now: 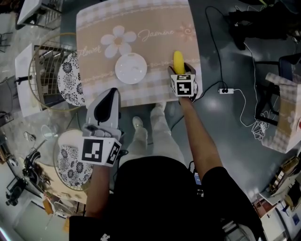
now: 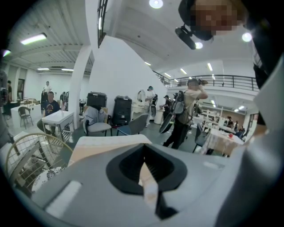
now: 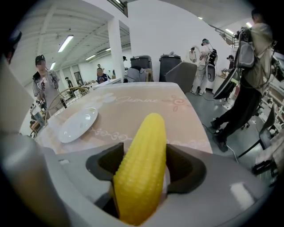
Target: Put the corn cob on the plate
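You have a wide strip of bare tablecloth (image 1: pixel 157 70) to move across between the corn cob (image 1: pixel 178 61) and the white plate (image 1: pixel 130 68), and the wire basket (image 1: pixel 44 54) with its flowery round thing (image 1: pixel 70 80) crowds only the cloth's left edge.

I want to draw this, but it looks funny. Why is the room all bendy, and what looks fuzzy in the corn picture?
Right gripper view: the wide lens bends the walls and blacks out the corners; the corn cob looks sharp, far people soft. Left gripper view: same bending, ceiling lamps glare. Head view: evenly lit, the floor shines a little.
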### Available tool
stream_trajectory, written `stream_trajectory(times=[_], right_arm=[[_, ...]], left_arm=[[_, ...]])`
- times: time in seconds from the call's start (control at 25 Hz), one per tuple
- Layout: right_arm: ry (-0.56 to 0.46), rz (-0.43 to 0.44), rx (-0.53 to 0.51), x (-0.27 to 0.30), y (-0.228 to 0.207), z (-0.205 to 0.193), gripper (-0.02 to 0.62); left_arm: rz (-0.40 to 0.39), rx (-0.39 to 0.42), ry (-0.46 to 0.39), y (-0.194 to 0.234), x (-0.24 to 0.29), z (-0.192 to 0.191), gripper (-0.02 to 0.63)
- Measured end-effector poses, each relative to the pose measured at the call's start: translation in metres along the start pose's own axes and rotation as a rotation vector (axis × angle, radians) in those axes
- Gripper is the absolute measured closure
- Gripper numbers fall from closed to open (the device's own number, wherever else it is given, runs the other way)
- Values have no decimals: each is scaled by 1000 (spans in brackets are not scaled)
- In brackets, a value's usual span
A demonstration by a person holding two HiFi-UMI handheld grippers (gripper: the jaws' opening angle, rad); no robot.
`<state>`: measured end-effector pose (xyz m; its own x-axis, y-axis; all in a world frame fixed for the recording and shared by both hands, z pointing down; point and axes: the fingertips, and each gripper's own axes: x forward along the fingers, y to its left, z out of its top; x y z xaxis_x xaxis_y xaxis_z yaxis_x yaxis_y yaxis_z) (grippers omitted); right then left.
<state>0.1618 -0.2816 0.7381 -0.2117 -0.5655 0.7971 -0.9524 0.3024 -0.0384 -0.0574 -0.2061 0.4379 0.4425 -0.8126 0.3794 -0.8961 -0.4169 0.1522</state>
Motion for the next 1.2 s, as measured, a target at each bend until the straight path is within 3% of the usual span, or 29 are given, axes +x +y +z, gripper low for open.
stream_trajectory(times=[0.68, 1.2], right_arm=[[-37, 1, -7, -7, 0, 9, 330], [-82, 86, -63, -3, 53, 38, 331]], left_arm=[[36, -28, -5, 7, -8, -5, 598], [101, -55, -18, 27, -33, -10, 598]])
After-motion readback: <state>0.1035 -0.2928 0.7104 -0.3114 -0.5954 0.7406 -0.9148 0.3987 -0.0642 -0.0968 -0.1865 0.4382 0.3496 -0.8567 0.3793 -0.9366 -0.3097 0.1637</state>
